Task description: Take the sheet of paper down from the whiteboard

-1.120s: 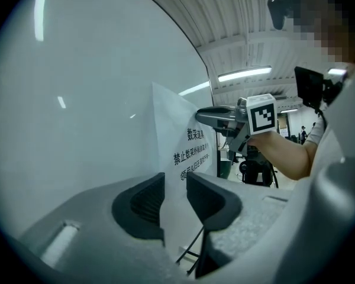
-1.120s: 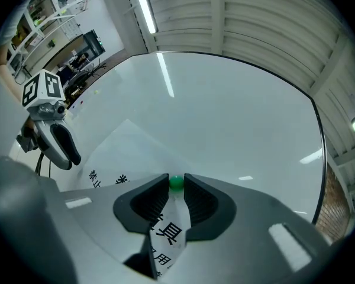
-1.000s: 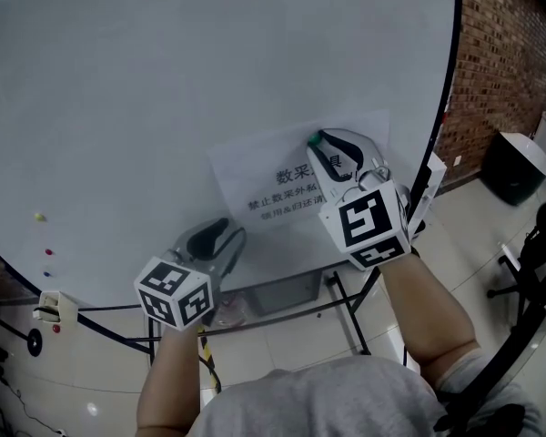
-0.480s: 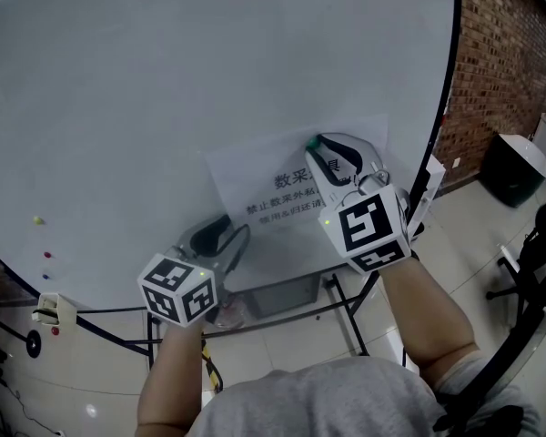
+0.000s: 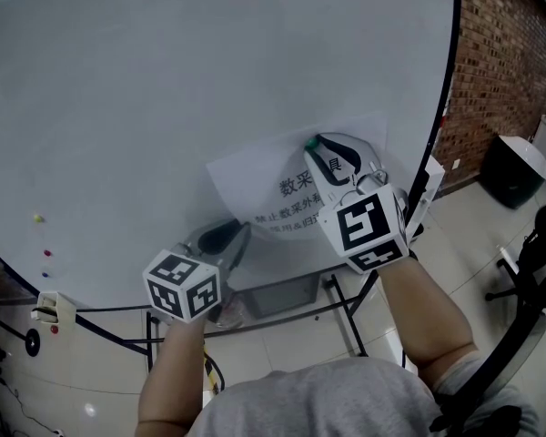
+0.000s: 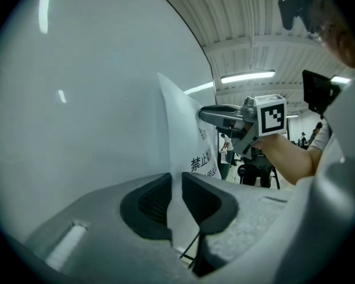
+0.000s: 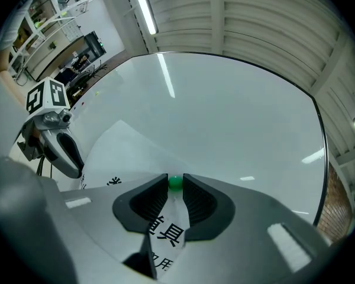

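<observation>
Jaws of the left gripper (image 6: 176,185) were pressed together on the lower left edge of the paper (image 5: 255,176), well down and to the left of the magnet (image 5: 312,141), with the thin sheet the only thing between them. That edge stood off the whiteboard (image 5: 164,80) and bowed away from it, so the sheet curved out from the magnet to the left gripper. The right gripper (image 7: 176,189) had its jaws at a narrow gap, and the small green magnet sat in that gap at the very tips, apparently nipped from both sides; its body lay over the printed lines (image 7: 165,232) just below the magnet. The paper hung on the board by that one magnet near its upper right part.

Trouble seemed most likely at the magnet. It looked round and was caught only by the tips, so a pull at an angle could squeeze it out and send it falling, or let it snap back onto the board. If the left gripper tugged before the magnet came away, the sheet could tear or crease around the pinned spot. Once the magnet lifted, the paper would depend on a single thin edge hold far from the magnet, and it could flop, fold over, or slip free
</observation>
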`<state>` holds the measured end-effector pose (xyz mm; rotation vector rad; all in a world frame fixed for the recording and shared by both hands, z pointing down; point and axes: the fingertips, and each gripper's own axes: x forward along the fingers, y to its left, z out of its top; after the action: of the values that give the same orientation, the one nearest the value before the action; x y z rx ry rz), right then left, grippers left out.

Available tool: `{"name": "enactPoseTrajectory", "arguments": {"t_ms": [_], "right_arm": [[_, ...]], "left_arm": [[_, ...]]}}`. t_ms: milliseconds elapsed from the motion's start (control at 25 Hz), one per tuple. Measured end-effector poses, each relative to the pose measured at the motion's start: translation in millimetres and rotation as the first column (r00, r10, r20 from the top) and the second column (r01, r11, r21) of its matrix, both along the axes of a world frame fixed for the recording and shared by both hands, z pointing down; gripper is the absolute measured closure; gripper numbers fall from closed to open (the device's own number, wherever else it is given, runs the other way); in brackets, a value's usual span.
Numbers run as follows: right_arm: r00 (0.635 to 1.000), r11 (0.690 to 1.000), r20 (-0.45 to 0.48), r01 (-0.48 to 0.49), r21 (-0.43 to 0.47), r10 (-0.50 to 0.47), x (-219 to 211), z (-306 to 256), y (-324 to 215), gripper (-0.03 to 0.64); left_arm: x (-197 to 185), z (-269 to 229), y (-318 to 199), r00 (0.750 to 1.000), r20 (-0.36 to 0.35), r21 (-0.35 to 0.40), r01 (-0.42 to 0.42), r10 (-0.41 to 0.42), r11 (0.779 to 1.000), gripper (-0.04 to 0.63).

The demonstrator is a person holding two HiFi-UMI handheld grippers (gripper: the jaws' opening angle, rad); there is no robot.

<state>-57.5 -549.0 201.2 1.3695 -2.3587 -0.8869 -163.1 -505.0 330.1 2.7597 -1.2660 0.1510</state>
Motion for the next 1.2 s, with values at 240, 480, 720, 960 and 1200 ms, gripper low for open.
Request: {"name": "enactPoseTrajectory", "arguments": {"t_ms": [240, 480, 720, 960, 1200], "right_arm": [[1.0, 1.0, -0.009, -0.006, 0.0, 0.006, 1.4, 1.1, 0.1, 0.534], [1.0, 1.0, -0.006, -0.004, -0.004, 0.004, 2.4, 1.0, -1.0, 0.534], [1.0, 1.0, -0.006, -0.008, -0.007, 0.008, 1.8, 1.0, -1.8, 0.535], [0.999, 0.999, 0.013, -0.036, 0.014, 0.036, 10.4, -7.3, -2.4, 0.537], [0.999, 0.999, 0.024, -0.036, 0.012, 0.036, 12.0, -10.2, 1.1, 0.535]], "left_arm": [[1.4, -2.5, 2.6, 1.0, -0.006, 0.008, 0.0, 0.0, 1.0, 0.592], [0.4, -3.3, 6.8, 1.0, 0.01, 0.01, 0.004, -0.004, 1.0, 0.594], [-5.3, -1.9, 14.5, 1.0, 0.008, -0.001, -0.005, 0.005, 1.0, 0.595], [-9.9, 2.2, 21.3, 1.0, 0.022, -0.013, 0.003, -0.003, 1.0, 0.595], [-26.1, 18.7, 31.1, 1.0, 0.005, -0.057, 0.024, -0.024, 0.998, 0.595]]}}
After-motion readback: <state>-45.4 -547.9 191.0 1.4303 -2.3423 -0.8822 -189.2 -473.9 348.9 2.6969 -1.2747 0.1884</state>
